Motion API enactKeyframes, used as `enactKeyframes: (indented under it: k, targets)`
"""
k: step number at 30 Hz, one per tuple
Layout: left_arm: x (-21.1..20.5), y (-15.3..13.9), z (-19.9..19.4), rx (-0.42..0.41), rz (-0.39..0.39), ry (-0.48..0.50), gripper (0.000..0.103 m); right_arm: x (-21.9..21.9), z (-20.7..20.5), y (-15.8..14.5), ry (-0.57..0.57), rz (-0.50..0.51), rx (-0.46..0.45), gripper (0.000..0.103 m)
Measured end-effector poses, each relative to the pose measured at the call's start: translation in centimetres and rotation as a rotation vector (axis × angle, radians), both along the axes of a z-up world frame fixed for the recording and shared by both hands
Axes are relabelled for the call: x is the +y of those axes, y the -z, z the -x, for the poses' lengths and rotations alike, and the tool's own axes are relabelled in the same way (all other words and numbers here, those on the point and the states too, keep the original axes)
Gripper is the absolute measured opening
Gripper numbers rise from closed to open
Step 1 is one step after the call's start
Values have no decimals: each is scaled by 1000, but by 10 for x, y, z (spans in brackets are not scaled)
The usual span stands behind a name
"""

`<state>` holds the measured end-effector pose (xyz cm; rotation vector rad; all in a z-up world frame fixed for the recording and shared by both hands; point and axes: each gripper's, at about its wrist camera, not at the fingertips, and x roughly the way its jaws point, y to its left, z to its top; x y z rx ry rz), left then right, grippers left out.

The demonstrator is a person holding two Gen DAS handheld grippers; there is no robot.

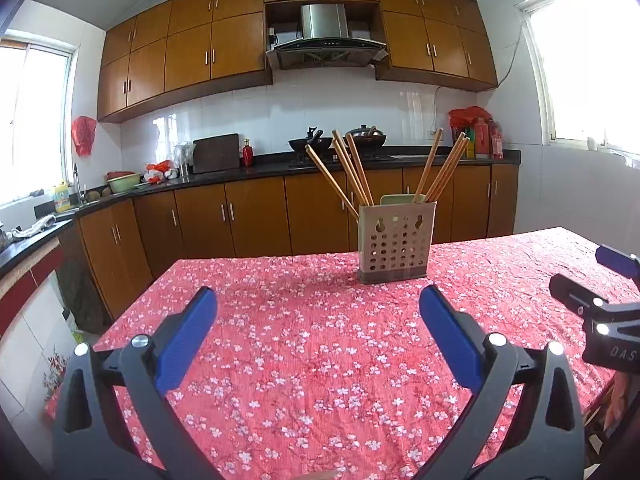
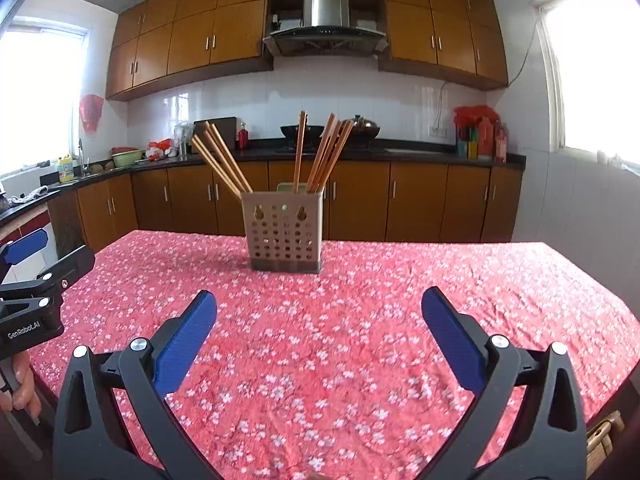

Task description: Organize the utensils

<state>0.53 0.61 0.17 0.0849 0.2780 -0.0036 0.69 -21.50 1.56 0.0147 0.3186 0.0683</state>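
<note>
Both grippers empty, chopsticks all sitting in the holder

My left gripper (image 1: 318, 304) is spread wide with nothing in it, same for my right gripper (image 2: 319, 306). The chopsticks (image 1: 354, 168) stand splayed in two bunches in the perforated holder (image 1: 396, 242) on the far side of the counter (image 1: 280, 360). Looks basically done, so I'd stay clear of the holder and not tip it. Left view catches fingers under the right gripper; right view shows the chopsticks' far compartment better.
</note>
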Motion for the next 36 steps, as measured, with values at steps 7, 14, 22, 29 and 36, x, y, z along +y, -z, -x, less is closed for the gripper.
enactKeyframes:
  k: [7,14,22,29,36]
  targets:
    - [0,6,-1,17,12,1,99,3,3,7,2,-7,21,101]
    - [0,8,-3,23,10,1,99,2,2,8,12,-18,31,101]
    - [2,9,-4,29,13,4,99,-1,0,9,17,-32,44,101]
    - [0,9,-5,30,11,9,99,-2,0,9,17,-34,44,101]
    - [-3,10,-5,30,6,15,99,-2,-2,8,18,-36,49,101]
